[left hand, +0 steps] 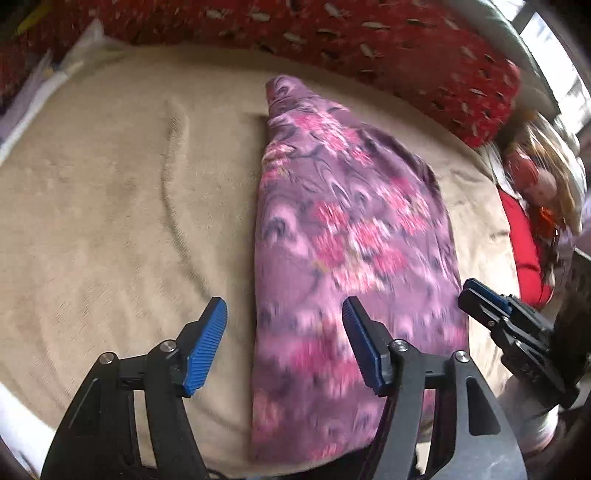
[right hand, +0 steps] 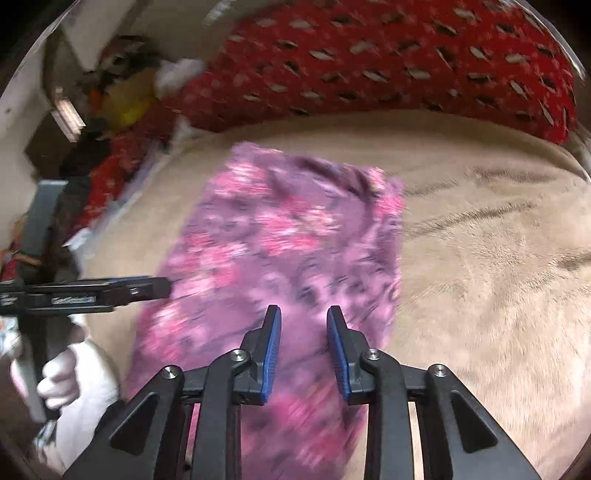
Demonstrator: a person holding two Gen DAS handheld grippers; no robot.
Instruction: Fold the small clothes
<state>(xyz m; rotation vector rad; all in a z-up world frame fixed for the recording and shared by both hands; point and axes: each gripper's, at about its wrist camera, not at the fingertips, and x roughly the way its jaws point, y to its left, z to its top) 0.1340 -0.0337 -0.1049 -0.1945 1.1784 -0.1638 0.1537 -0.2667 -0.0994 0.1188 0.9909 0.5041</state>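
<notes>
A soft tan blanket covers the bed. The left gripper hangs over it with its blue pads wide apart and nothing between them — one pad is above bare blanket, the other above the left edge of the cloth. The purple flowery cloth lies folded into a long strip in the middle of the blanket, running from the near edge toward the red spotted blanket along the far edge. The right gripper hangs over the near end of the cloth — its pads stand a little apart and hold nothing. A pile of clothes sits at the right edge.
</notes>
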